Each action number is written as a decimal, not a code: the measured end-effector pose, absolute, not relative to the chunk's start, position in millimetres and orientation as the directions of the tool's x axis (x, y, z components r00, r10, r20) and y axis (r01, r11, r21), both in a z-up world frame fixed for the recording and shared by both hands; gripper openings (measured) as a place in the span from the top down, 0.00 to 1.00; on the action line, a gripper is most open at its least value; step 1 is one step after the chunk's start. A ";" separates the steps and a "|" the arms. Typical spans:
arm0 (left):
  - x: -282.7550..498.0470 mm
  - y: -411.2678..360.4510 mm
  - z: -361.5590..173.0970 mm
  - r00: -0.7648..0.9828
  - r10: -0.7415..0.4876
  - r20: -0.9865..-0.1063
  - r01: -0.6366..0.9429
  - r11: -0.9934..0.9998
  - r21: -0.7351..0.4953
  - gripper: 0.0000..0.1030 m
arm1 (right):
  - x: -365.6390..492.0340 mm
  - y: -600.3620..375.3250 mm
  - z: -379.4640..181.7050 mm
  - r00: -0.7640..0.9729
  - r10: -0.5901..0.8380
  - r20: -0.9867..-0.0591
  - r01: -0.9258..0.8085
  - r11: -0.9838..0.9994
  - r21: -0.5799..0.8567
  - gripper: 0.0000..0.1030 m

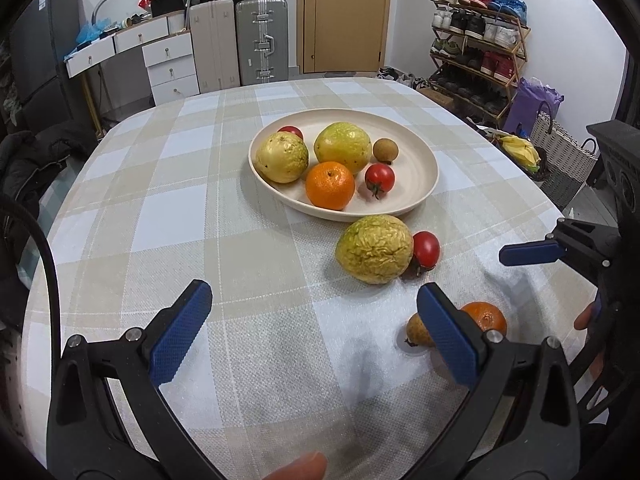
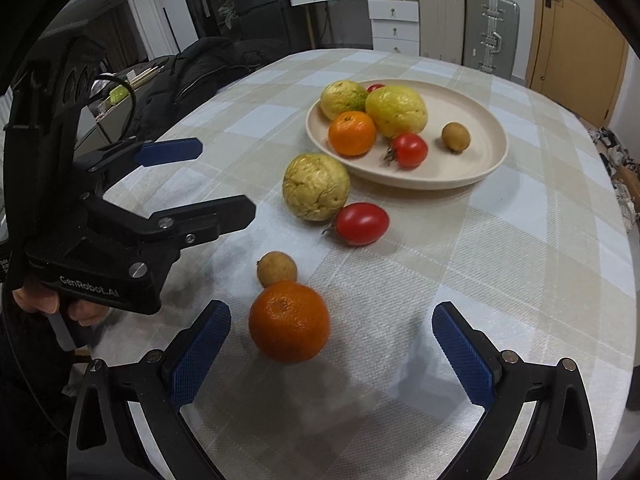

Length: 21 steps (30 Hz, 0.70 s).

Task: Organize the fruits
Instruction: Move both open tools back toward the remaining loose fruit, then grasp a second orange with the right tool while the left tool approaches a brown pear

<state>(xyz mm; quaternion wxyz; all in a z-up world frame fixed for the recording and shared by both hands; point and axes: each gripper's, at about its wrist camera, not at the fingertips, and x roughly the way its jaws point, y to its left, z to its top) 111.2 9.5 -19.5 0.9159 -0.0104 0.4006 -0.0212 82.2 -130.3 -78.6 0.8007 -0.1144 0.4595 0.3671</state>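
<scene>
A cream plate (image 1: 420, 184) (image 2: 486, 148) holds two yellow-green fruits, an orange (image 1: 330, 185), two tomatoes and a small brown fruit (image 1: 385, 149). On the cloth lie a wrinkled yellow-green fruit (image 1: 375, 249) (image 2: 316, 187), a red tomato (image 1: 426, 249) (image 2: 362, 223), a small brown fruit (image 2: 277, 269) (image 1: 416, 330) and an orange (image 2: 289, 321) (image 1: 486, 316). My left gripper (image 1: 316, 308) (image 2: 208, 176) is open and empty above the cloth. My right gripper (image 2: 332, 334) is open, with the orange just ahead of its left pad; one of its fingers (image 1: 530, 252) shows in the left wrist view.
A checked cloth covers the table (image 1: 180, 208). Suitcases (image 1: 262, 40), white drawers and a door stand behind it. A shoe rack (image 1: 476, 44) and a woven basket (image 1: 560, 152) stand to the right. A black jacket (image 2: 192, 72) lies at the left edge.
</scene>
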 end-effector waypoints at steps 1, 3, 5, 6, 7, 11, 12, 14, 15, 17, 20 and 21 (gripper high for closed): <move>111.7 9.4 -20.3 0.677 -0.048 -0.735 0.031 0.999 -0.036 0.01 | 82.1 -129.2 -80.6 0.301 0.481 -0.823 -0.695 0.702 0.156 0.00; 112.0 8.8 -21.0 0.674 -0.048 -0.737 0.033 0.999 -0.035 0.01 | 81.9 -128.9 -82.4 0.294 0.484 -0.824 -0.697 0.699 0.162 0.01; 112.6 8.7 -21.7 0.673 -0.048 -0.738 0.035 0.999 -0.033 0.01 | 81.3 -128.1 -83.8 0.281 0.493 -0.823 -0.703 0.690 0.174 0.02; 113.0 8.8 -22.1 0.673 -0.046 -0.738 0.035 0.999 -0.031 0.01 | 80.1 -127.6 -83.7 0.277 0.497 -0.823 -0.707 0.685 0.176 0.04; 113.4 8.9 -22.4 0.673 -0.043 -0.738 0.033 0.999 -0.028 0.01 | 78.5 -126.8 -83.4 0.271 0.501 -0.822 -0.715 0.677 0.177 0.11; 115.1 10.1 -24.0 0.670 -0.040 -0.741 0.028 0.999 -0.028 0.01 | 72.8 -122.5 -83.8 0.250 0.505 -0.826 -0.737 0.652 0.175 0.25; 115.4 10.3 -24.3 0.670 -0.040 -0.741 0.028 0.999 -0.030 0.01 | 72.0 -121.4 -84.0 0.247 0.507 -0.826 -0.742 0.647 0.175 0.26; 115.4 10.6 -24.4 0.670 -0.040 -0.741 0.028 0.999 -0.029 0.01 | 70.4 -119.0 -84.5 0.234 0.514 -0.825 -0.751 0.635 0.183 0.36; 115.5 10.8 -24.5 0.670 -0.040 -0.741 0.028 0.999 -0.028 0.01 | 69.9 -118.1 -84.6 0.230 0.516 -0.825 -0.755 0.630 0.183 0.38; 115.4 10.7 -24.5 0.670 -0.043 -0.741 0.029 0.999 -0.031 0.01 | 68.8 -117.1 -84.5 0.232 0.516 -0.825 -0.759 0.626 0.179 0.42; 115.8 10.9 -24.8 0.669 -0.042 -0.742 0.030 0.999 -0.029 0.01 | 69.1 -117.3 -83.7 0.229 0.523 -0.821 -0.758 0.625 0.188 0.44; 116.0 11.1 -25.0 0.669 -0.041 -0.742 0.029 0.999 -0.029 0.01 | 66.9 -117.6 -83.8 0.231 0.522 -0.821 -0.757 0.627 0.186 0.45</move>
